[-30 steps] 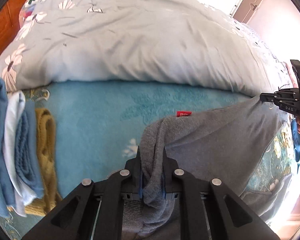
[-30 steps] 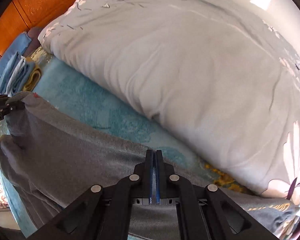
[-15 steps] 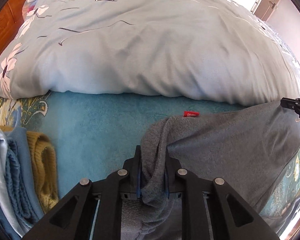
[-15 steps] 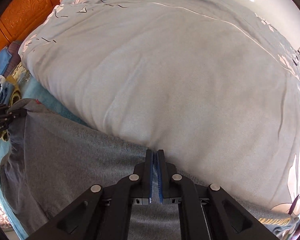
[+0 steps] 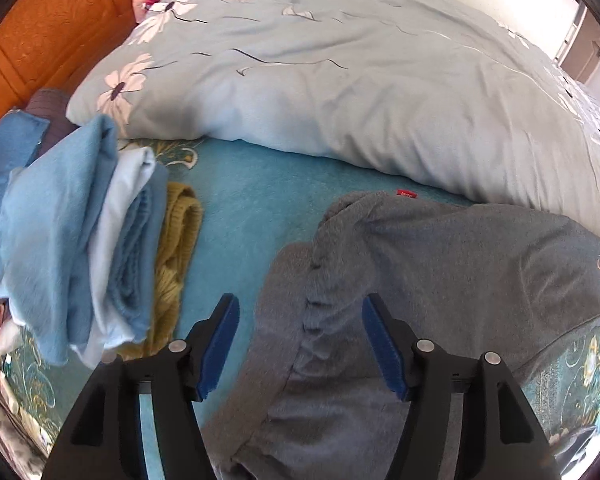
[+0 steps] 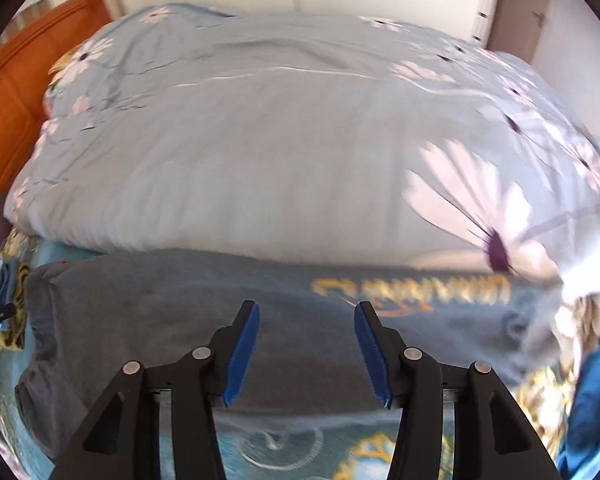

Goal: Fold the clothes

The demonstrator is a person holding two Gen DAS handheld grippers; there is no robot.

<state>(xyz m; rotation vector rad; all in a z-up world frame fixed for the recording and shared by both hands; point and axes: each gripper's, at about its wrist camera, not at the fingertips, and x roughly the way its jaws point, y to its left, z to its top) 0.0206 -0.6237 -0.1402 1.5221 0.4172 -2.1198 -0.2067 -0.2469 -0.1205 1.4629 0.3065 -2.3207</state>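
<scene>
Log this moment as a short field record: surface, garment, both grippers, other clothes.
surface: teal bedspread, with a pale floral duvet heaped behind
garment: grey garment lying on the bedspread, red tag at its far edge, gold lettering showing
left hand-held gripper: open, over the garment, holding nothing
right hand-held gripper: open, over the garment, holding nothing
other clothes: stack of folded clothes to the left, blues and white over a mustard knit

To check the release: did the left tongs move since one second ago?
Yes. The left tongs opened and let go of the grey fleece garment, which lies on the teal blanket.
</scene>
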